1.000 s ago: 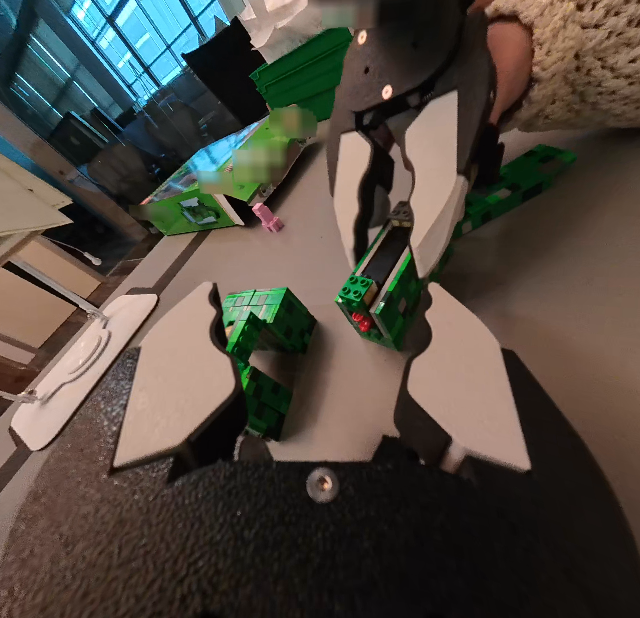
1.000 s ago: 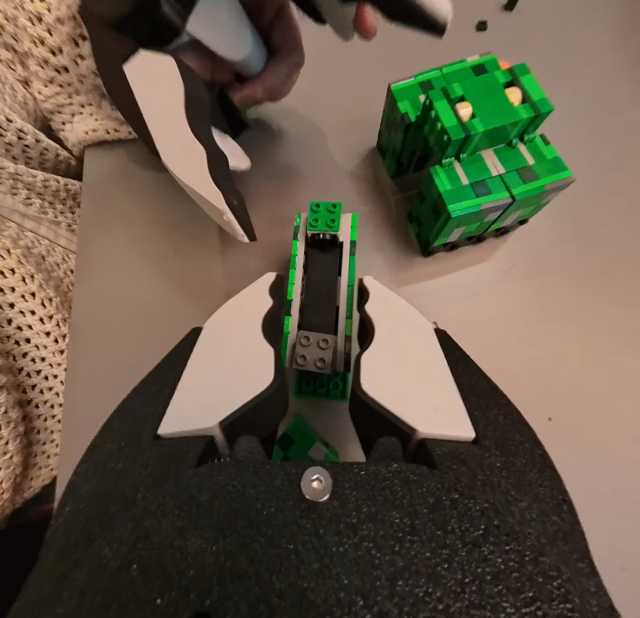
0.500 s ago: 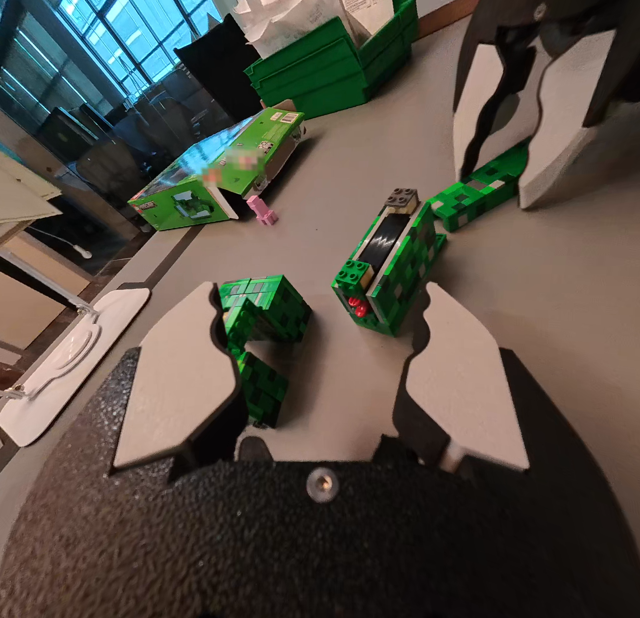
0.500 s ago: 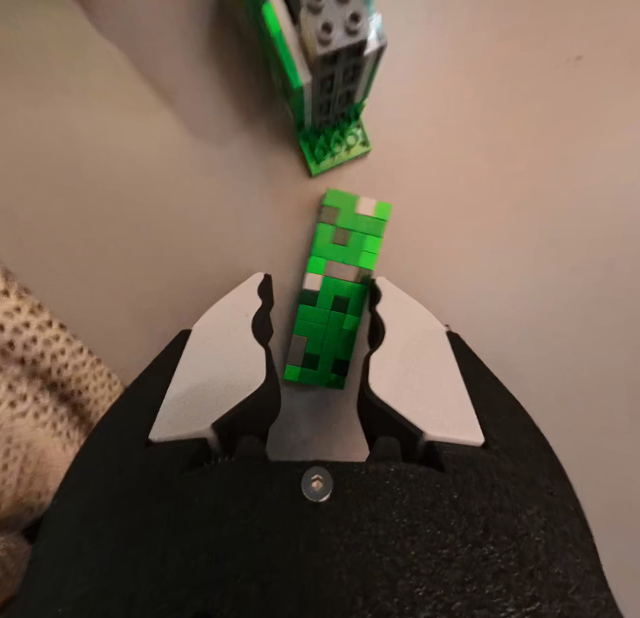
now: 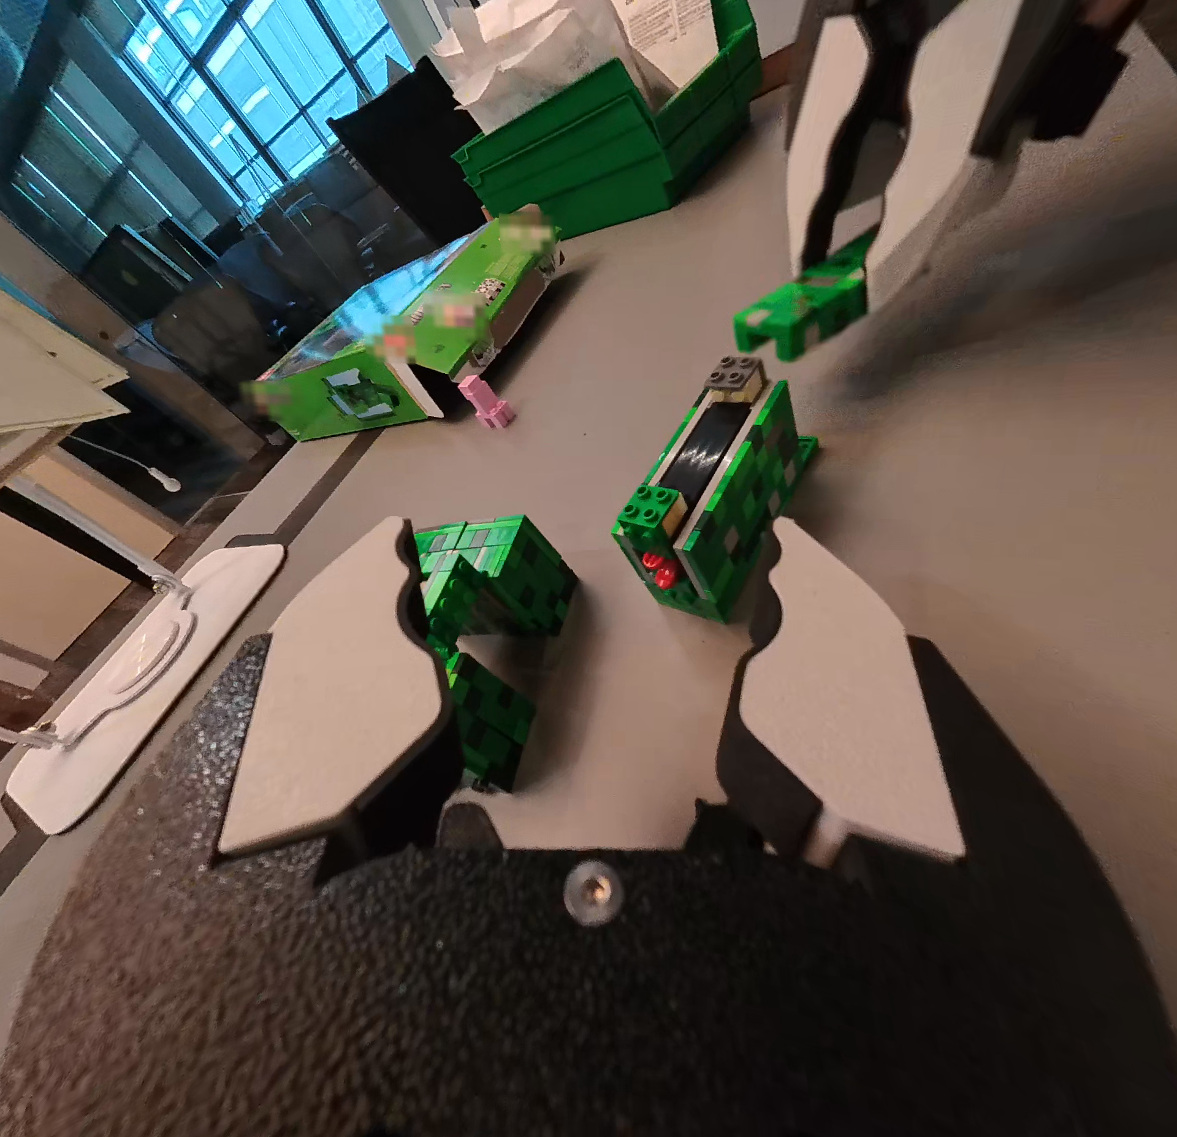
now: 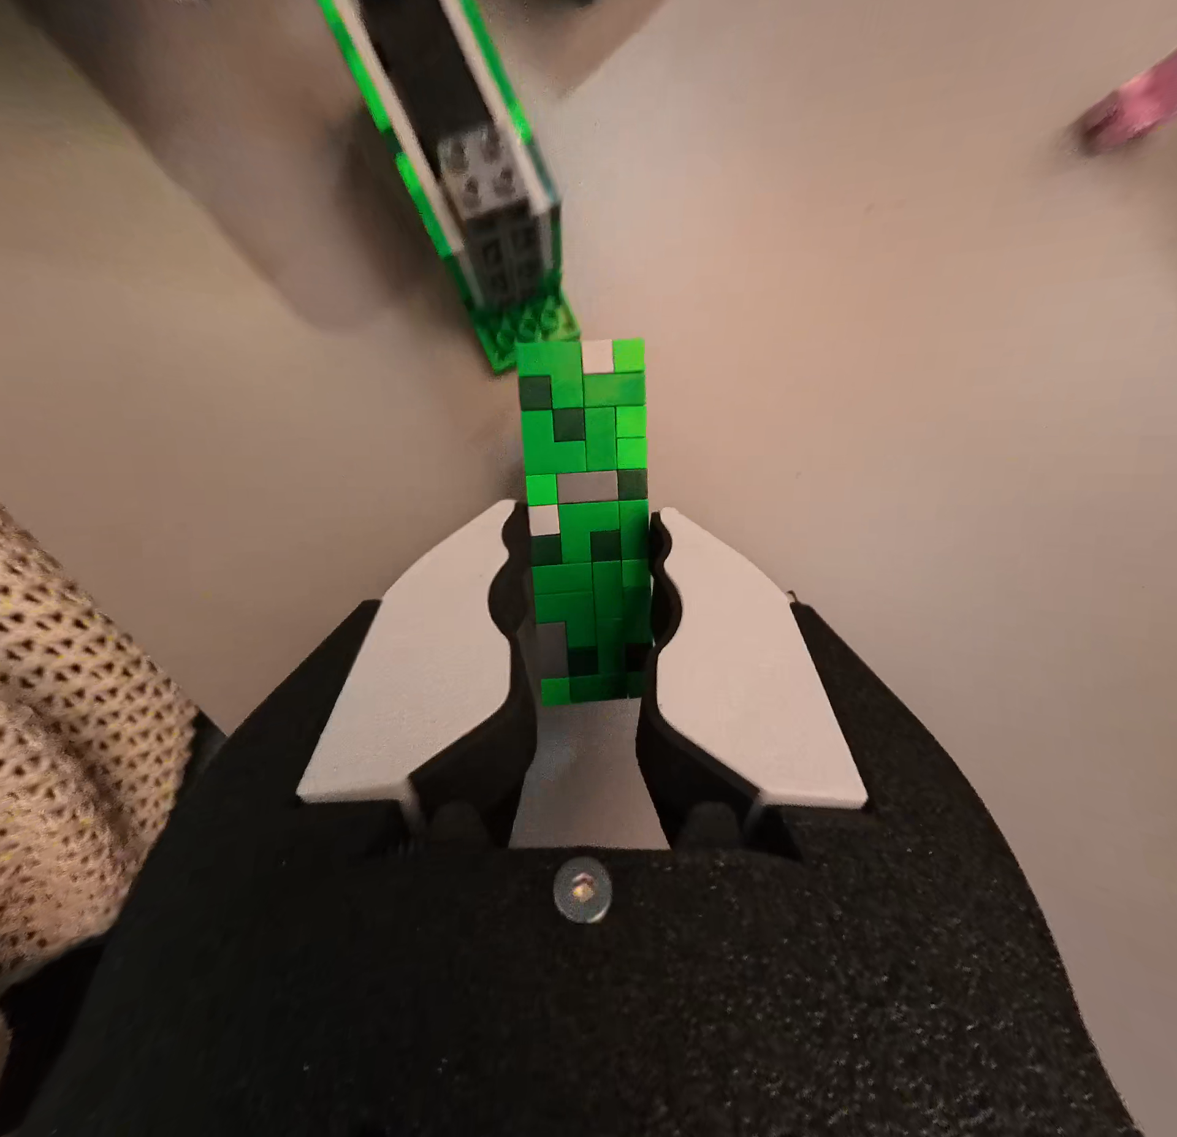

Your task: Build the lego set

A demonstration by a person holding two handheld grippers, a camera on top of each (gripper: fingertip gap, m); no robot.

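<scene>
My right gripper is shut on a long green mosaic panel and holds it above the table; in the left wrist view the same panel hangs from that gripper at the upper right. A green open-topped body piece with a black core, a grey stud block and red bits lies on the grey table; it also shows blurred in the right wrist view. My left gripper is open and empty, low over the table. A green cube assembly sits by its left finger.
A green set box lies at the back left with a small pink figure beside it. Stacked green bins holding paper bags stand behind. A white flat holder rests at the table's left edge. A knitted sleeve is at left.
My right gripper let go of the body piece, moved back over the green mosaic panel, shut on it and lifted it off the table. My left gripper stayed open and nearly still.
</scene>
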